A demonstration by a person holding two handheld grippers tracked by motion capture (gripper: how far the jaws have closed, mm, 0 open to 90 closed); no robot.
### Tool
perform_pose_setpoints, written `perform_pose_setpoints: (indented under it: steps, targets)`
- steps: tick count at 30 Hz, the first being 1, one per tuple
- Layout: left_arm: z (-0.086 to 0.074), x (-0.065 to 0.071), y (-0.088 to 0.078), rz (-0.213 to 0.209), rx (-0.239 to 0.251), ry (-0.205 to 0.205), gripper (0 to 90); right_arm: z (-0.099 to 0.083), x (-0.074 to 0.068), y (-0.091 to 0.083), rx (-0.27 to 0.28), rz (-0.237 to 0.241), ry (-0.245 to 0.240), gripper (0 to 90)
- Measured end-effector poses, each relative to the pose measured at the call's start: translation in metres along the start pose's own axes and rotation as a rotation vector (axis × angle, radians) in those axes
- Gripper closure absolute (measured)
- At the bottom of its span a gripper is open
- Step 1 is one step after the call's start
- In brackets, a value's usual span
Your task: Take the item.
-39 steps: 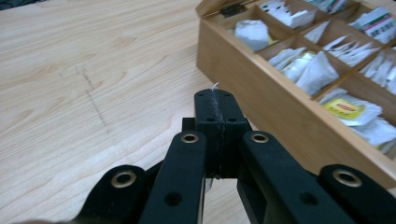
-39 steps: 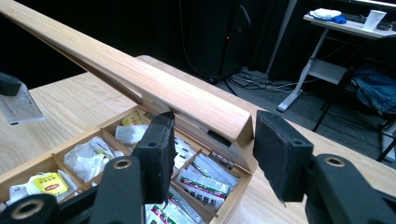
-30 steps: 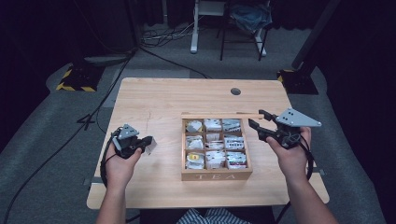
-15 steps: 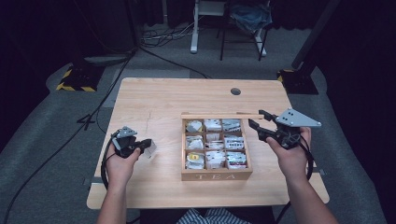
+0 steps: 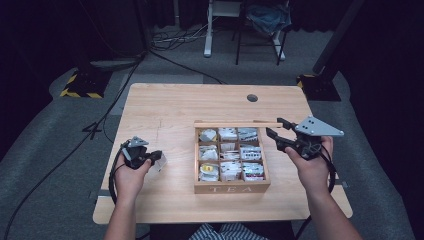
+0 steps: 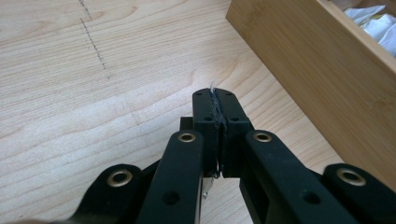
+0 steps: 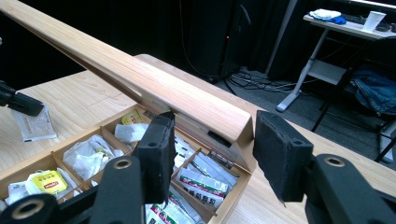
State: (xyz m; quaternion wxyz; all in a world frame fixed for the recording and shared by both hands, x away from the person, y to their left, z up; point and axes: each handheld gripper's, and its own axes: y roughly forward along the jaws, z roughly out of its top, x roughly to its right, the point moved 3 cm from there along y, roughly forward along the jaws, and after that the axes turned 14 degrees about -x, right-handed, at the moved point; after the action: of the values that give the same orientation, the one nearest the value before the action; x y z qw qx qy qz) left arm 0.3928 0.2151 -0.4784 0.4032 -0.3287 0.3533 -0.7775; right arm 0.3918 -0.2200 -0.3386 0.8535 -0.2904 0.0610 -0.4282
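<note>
left fingers [image 5: 154, 156] clamped on a tea bag [image 5: 159, 161] low over the counter [image 5: 165, 107] near its left edge, right fingers [image 5: 278, 134] apart beside the tea box [image 5: 231, 187] lid [image 7: 140, 77]; letting go early could drop the bag askew, lid may fall shut.

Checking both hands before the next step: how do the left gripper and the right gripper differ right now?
The left gripper is shut on a tea bag packet low over the table; the right gripper stands open, holding nothing. The left gripper sits left of the tea box, apart from it; the right gripper's jaws straddle a corner of the raised lid. Both are hand-held, with black jaws.
</note>
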Motion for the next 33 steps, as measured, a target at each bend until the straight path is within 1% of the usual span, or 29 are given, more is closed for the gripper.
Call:
perform_pose_setpoints:
  steps: [4,8,10,14,16,17,18,19,20,22,24,27,33]
  targets:
    - [-0.0004,-0.0008,0.0023,0.019,-0.022,0.008,84.7,0.0001,-0.0001,0.0000,0.000,-0.001,0.000,49.4]
    - [0.0001,-0.0001,0.0034,0.029,-0.025,0.004,79.5,0.0000,-0.0001,0.0000,0.000,0.000,-0.001,49.4]
    - [0.0001,-0.0002,0.0040,0.033,-0.030,0.002,74.3,0.0000,0.0000,0.0000,0.000,0.000,-0.001,49.3]
    - [0.0002,-0.0026,0.0055,0.089,-0.039,0.003,61.9,-0.0001,-0.0001,0.0000,0.000,0.000,-0.001,49.3]
    - [0.0001,-0.0038,0.0063,0.097,-0.041,0.000,56.3,-0.0001,-0.0001,0.0000,-0.001,0.000,-0.001,49.3]
    - [0.0003,-0.0050,0.0065,0.109,-0.040,-0.001,53.4,0.0000,-0.0001,0.0000,0.000,0.000,-0.001,49.3]
    - [0.0000,-0.0051,0.0068,0.107,-0.045,-0.013,50.0,0.0000,0.0000,0.0000,0.000,0.000,-0.001,49.4]
    - [0.0001,-0.0063,0.0070,0.116,-0.042,-0.011,47.0,0.0000,0.0000,0.0000,0.000,0.000,-0.001,49.4]
    - [0.0000,-0.0064,0.0074,0.120,-0.044,-0.018,44.7,0.0000,0.0000,0.0000,0.000,0.000,-0.001,49.4]
    - [-0.0001,-0.0077,0.0076,0.154,-0.054,-0.012,39.9,0.0000,-0.0001,0.0000,0.000,0.000,-0.001,49.3]
    - [0.0005,-0.0072,0.0075,0.191,-0.046,-0.015,34.4,0.0000,0.0000,0.0000,0.000,0.000,-0.001,49.4]
    - [0.0016,-0.0056,0.0061,0.209,-0.036,-0.010,31.2,0.0000,0.0000,0.0000,0.000,0.000,-0.001,49.4]
    - [0.0031,-0.0004,0.0040,0.199,-0.024,0.000,30.7,-0.0001,0.0001,0.0000,0.000,0.001,-0.001,49.3]
